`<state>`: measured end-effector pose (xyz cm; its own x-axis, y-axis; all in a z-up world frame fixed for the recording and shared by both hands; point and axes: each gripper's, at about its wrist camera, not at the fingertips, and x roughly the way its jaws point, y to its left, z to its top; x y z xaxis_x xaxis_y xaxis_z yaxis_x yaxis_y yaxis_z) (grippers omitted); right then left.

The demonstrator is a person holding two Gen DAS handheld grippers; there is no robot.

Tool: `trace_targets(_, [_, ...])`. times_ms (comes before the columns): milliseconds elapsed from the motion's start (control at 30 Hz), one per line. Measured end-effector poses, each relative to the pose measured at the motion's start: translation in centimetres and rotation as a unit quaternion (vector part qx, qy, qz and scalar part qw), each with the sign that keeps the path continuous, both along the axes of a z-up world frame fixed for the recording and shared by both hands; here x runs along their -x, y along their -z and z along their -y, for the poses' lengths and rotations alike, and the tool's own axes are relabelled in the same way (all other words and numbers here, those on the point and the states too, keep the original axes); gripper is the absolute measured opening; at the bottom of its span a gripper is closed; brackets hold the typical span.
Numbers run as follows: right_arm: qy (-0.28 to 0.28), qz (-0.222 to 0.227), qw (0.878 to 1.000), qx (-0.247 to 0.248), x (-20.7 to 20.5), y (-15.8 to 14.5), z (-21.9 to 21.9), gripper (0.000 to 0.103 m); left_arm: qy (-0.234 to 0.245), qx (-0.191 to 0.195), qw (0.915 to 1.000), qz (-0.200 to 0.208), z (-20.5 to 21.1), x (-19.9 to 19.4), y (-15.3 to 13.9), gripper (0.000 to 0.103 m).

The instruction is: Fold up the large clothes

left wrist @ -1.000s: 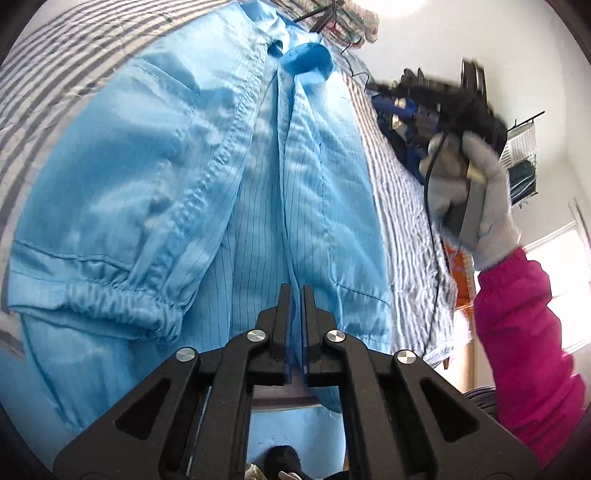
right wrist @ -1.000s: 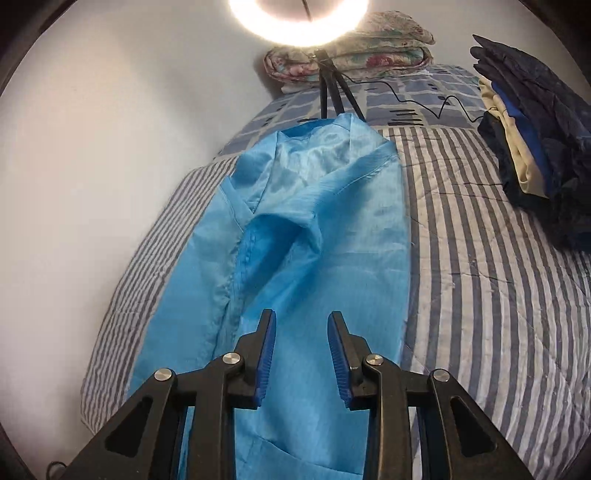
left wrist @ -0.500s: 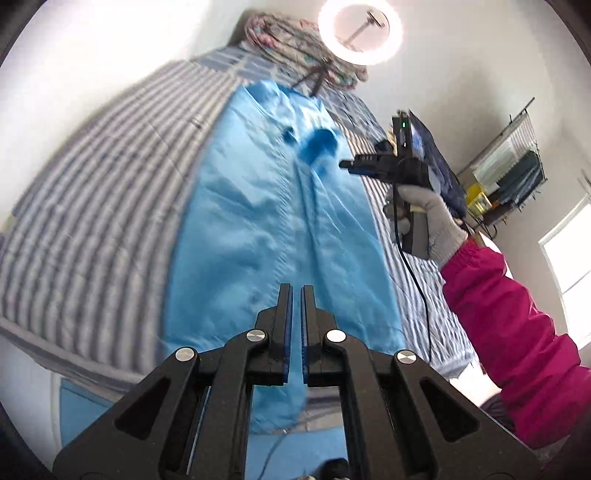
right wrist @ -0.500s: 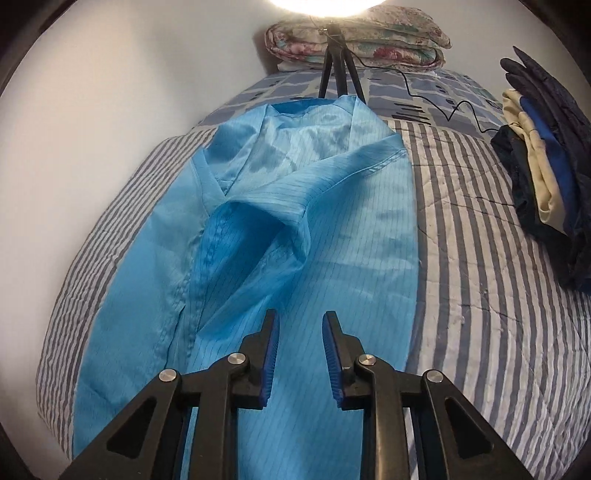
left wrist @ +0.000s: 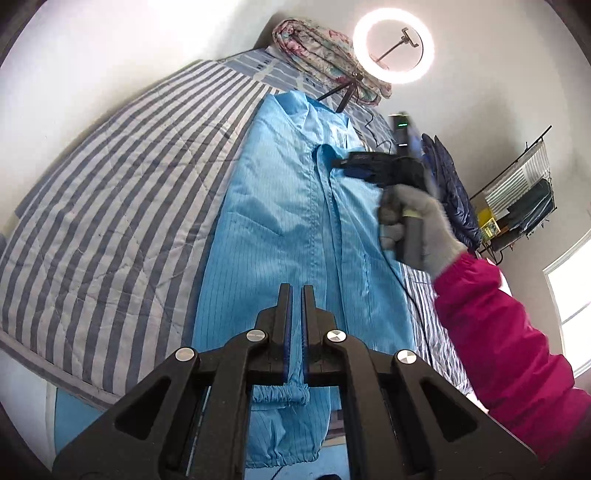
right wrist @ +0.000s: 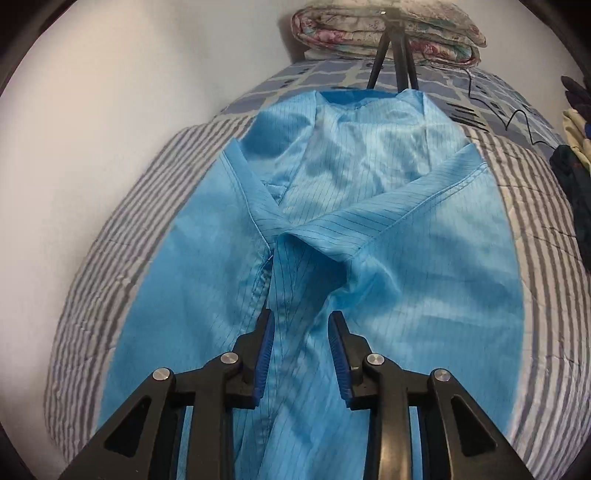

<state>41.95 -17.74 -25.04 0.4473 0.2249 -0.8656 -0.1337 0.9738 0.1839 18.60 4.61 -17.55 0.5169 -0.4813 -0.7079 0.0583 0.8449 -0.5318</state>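
While the long light-blue pinstriped work coat (right wrist: pixel 424 266) is lying lengthwise on the grey-striped bed (left wrist: pixel 110 206), the right gripper (right wrist: pixel 301 350), jaws opening and empty, is hovering over its centre placket; the left gripper (left wrist: pixel 294 317) is clenched, empty. Pinching one layer only is looking wisest.

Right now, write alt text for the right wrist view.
A light blue garment lies spread lengthwise on a striped bed. The right tongs hover over it, opening, nothing between them. A folded floral quilt sits at the far end.

Ring light (left wrist: pixel 393 46) and folded quilt (right wrist: pixel 388 33) on striped bedspread (left wrist: pixel 110 206).
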Motion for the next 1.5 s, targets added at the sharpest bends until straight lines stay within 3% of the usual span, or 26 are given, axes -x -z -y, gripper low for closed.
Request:
trace_targets(33, [-0.001,0.008,1.0,-0.009,1.2,-1.1,0.7,0.032,0.003,-0.003,1.0,0.001,0.2,0.1,0.1,0.007])
trace_targets(100, [-0.008,0.02,0.999,-0.037,4.3,-3.6,2.7,0.034,0.009,-0.015,0.9998,0.007,0.6,0.5,0.1,0.025])
trace_targets(167, [-0.014,0.026,0.998,-0.058,8.2,-6.1,4.6,0.036,0.017,-0.023,0.9995,0.014,1.0,1.0,0.2,0.034])
trace_targets(333, [-0.027,0.034,0.996,-0.076,19.3,-9.6,7.4,0.037,0.029,-0.023,0.9993,0.011,1.0,2.9,1.1,0.035])
trace_targets(533, [-0.066,0.032,0.993,-0.089,31.9,-7.6,5.6,0.045,0.043,-0.008,0.9989,-0.016,1.7,6.0,3.0,0.046])
trace_targets(567, [-0.071,0.033,0.993,-0.088,33.3,-7.0,4.9,0.045,0.053,-0.014,0.9983,-0.017,2.2,6.4,3.0,0.046])
trace_targets(700, [-0.095,0.017,0.991,-0.093,35.6,-4.0,2.0,0.047,0.1,-0.081,0.9916,-0.001,5.6,7.6,2.6,0.067])
trace_targets(800, [-0.118,0.017,0.991,-0.054,35.9,-2.9,-0.1,0.058,0.116,-0.126,0.9852,-0.001,7.5,7.5,3.4,0.067])
trace_targets(933, [-0.144,0.023,0.989,0.002,36.1,-1.9,-1.4,0.059,0.141,-0.181,0.9733,-0.012,9.6,7.0,5.3,0.067])
trace_targets(1067, [-0.14,0.014,0.99,0.005,36.1,-1.0,-0.9,0.059,0.159,-0.238,0.9581,-0.012,10.9,7.0,6.8,0.067])
trace_targets(1133, [-0.144,0.011,0.989,0.01,36.1,-0.6,-0.8,0.059,0.163,-0.257,0.9524,-0.006,11.2,7.1,7.2,0.059])
trace_targets(1200, [-0.15,0.009,0.988,0.014,36.3,-0.3,-0.9,0.059,0.163,-0.275,0.9475,0.003,11.2,7.4,7.5,0.037])
trace_targets(1267, [-0.157,0.011,0.987,0.024,36.6,-0.1,-1.0,0.059,0.162,-0.272,0.9486,0.006,10.8,7.2,7.5,0.02])
trace_targets(1333, [-0.159,0.012,0.986,0.038,36.7,0.3,-1.1,0.059,0.156,-0.246,0.9565,-0.003,10.0,6.5,7.5,0.01])
trace_targets(1367, [-0.16,0.01,0.986,0.046,36.7,0.6,-1.2,0.056,0.154,-0.234,0.9598,-0.006,9.6,6.3,7.4,0.009])
trace_targets(1400, [-0.161,0.006,0.985,0.055,36.7,0.9,-1.3,0.041,0.156,-0.217,0.9635,-0.009,9.4,6.2,7.2,0.009])
trace_targets(1500, [-0.165,-0.005,0.985,0.043,36.6,1.2,-1.5,0.016,0.17,-0.189,0.9672,0.0,9.8,6.5,6.2,0.008])
